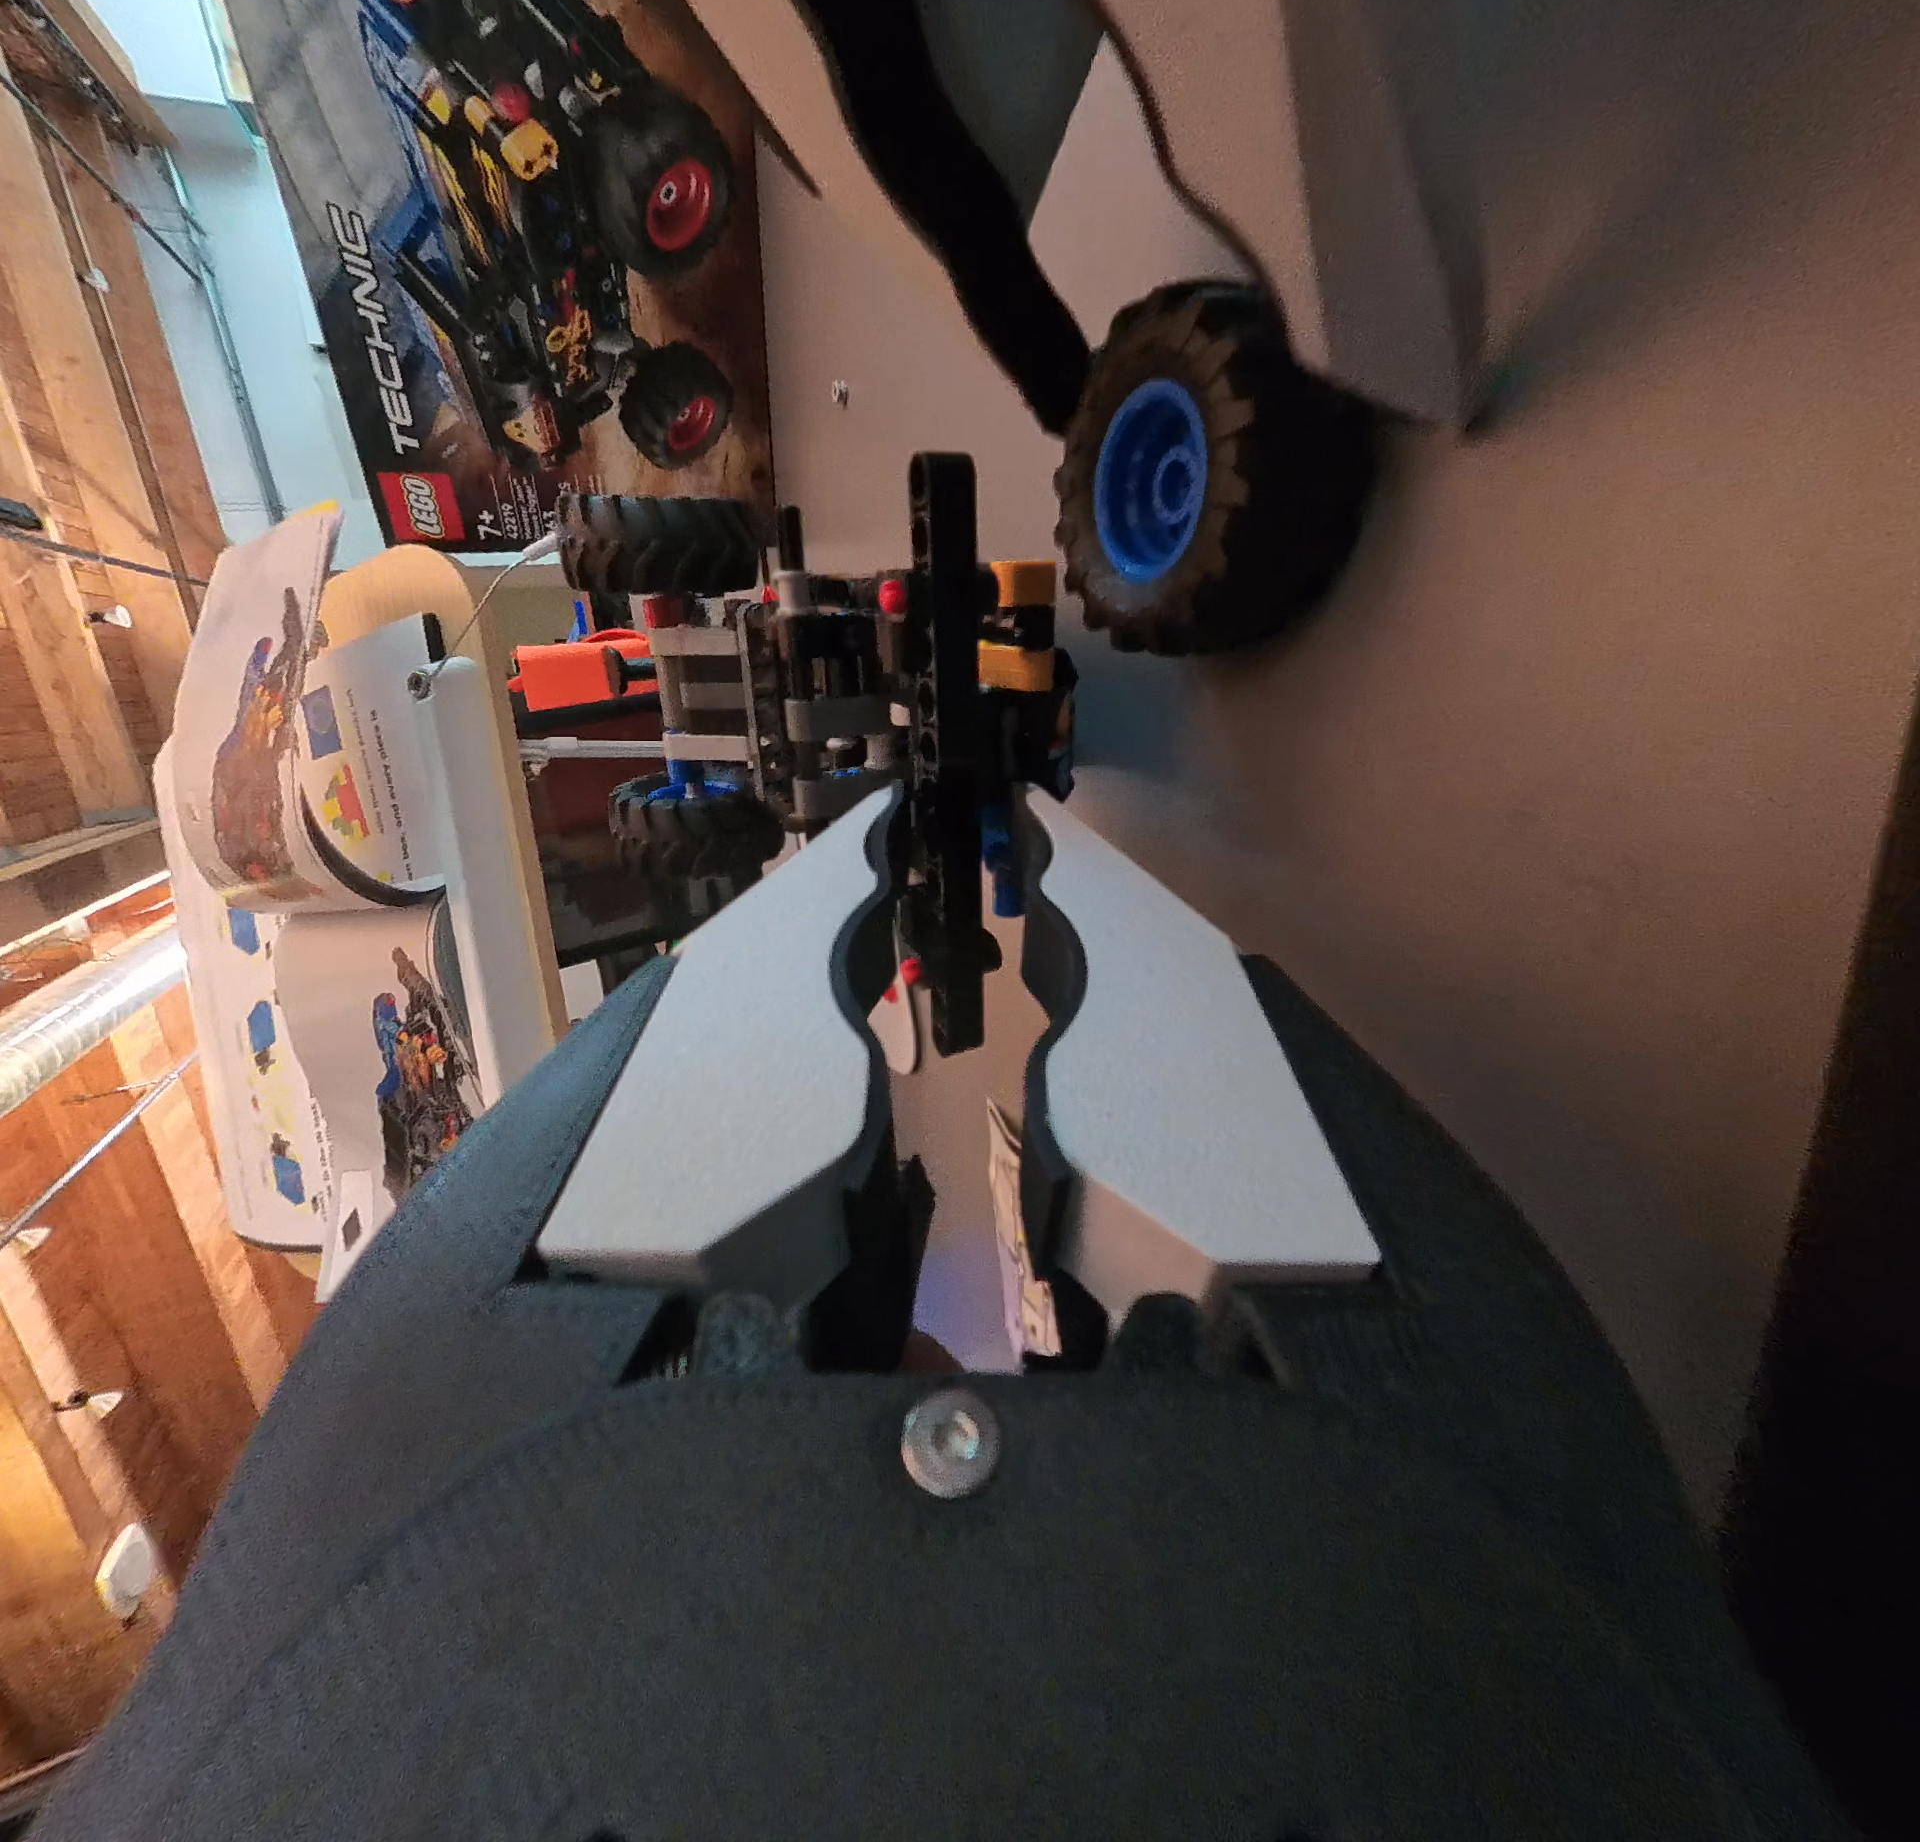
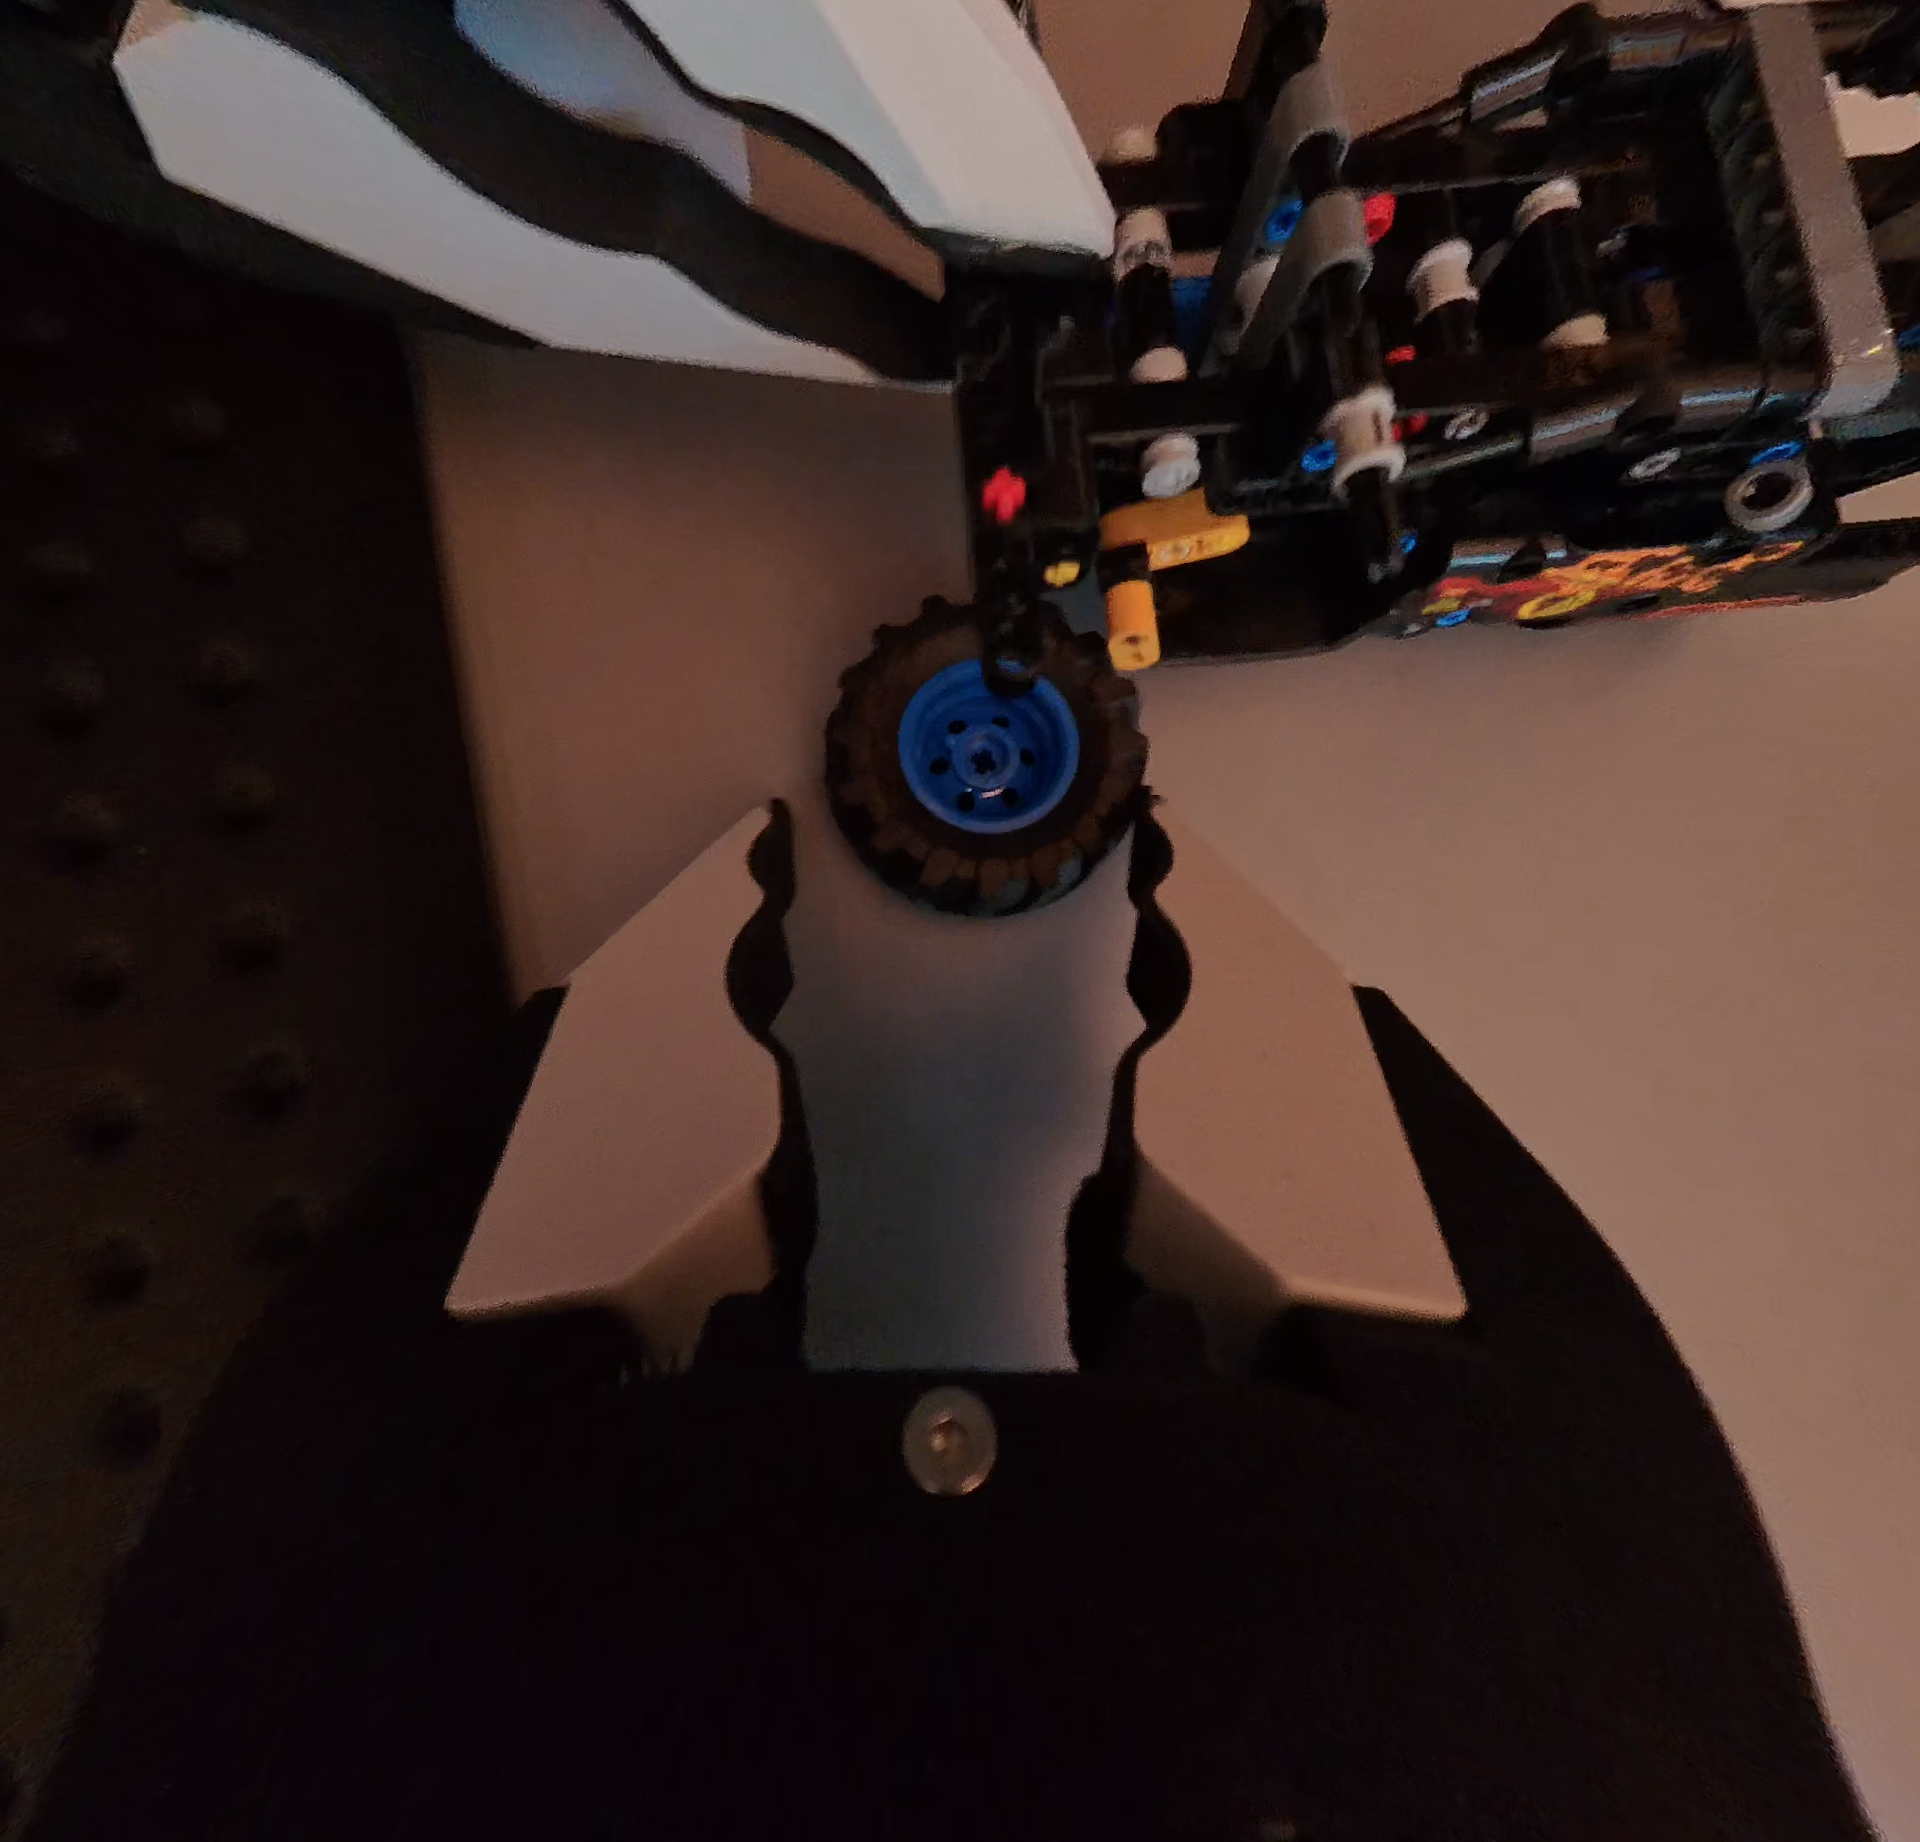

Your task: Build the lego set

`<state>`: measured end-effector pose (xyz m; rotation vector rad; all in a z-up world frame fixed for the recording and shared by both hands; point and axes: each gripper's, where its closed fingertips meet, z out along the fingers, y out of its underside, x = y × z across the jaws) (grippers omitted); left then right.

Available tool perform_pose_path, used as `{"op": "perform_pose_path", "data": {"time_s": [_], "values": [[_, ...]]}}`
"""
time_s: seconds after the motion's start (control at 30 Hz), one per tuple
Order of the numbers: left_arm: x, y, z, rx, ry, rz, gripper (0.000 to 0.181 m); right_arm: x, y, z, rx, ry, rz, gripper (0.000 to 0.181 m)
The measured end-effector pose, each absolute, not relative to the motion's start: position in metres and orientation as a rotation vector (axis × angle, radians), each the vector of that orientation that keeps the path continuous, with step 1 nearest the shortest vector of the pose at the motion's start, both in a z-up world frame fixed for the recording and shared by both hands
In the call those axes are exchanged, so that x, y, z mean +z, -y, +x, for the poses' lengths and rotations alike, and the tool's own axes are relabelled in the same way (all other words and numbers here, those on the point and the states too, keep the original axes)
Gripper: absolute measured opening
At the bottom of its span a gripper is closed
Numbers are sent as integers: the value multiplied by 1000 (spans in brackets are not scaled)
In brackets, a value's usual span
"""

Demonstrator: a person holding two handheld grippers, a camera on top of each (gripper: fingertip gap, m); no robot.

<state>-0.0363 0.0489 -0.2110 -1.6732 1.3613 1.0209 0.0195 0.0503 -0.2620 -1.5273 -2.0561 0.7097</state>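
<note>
Plastic truck frame stands on its side on the pale table; it looks light and stiff, but the pins and small parts could pop off under a hard squeeze. The left gripper has narrow fingers closed on a long black beam of the frame, a good rigid place to hold. At ten o'clock lie an open booklet and the set's box. The right gripper has wide fingers around a blue-rimmed wheel, whether gripping I cannot tell; the rubber tyre should not slip. Room light is dim and warm.
</note>
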Motion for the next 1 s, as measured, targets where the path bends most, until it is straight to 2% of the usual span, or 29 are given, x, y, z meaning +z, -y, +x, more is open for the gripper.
{"op": "perform_pose_path", "data": {"time_s": [0.03,0.2,0.4,0.5,0.57,0.73,0.8,0.93,1.0], "values": [[-209,-48,-35,1012,-1338,-1670,21,-262,-50,18,702,2057,-1520,54],[-205,-36,-34,837,-1192,-1726,38,-251,-42,27,766,2072,-1490,53],[-187,-6,-15,356,-937,-1783,46,-212,-18,37,946,1970,-1413,53],[-165,3,-12,210,-839,-1765,54,-194,-12,31,817,1962,-1320,53],[-152,5,-8,282,-905,-1691,57,-186,-9,23,697,1995,-1266,54],[-163,12,-7,633,-1264,-1552,41,-176,-2,7,671,2127,-1310,53],[-173,17,-5,576,-1321,-1567,47,-164,2,2,741,2145,-1309,53],[-162,13,-5,531,-1198,-1573,43,-151,7,-11,856,2176,-1338,53],[-156,6,-13,527,-1057,-1584,32,-153,7,-19,862,2167,-1375,53]]}}
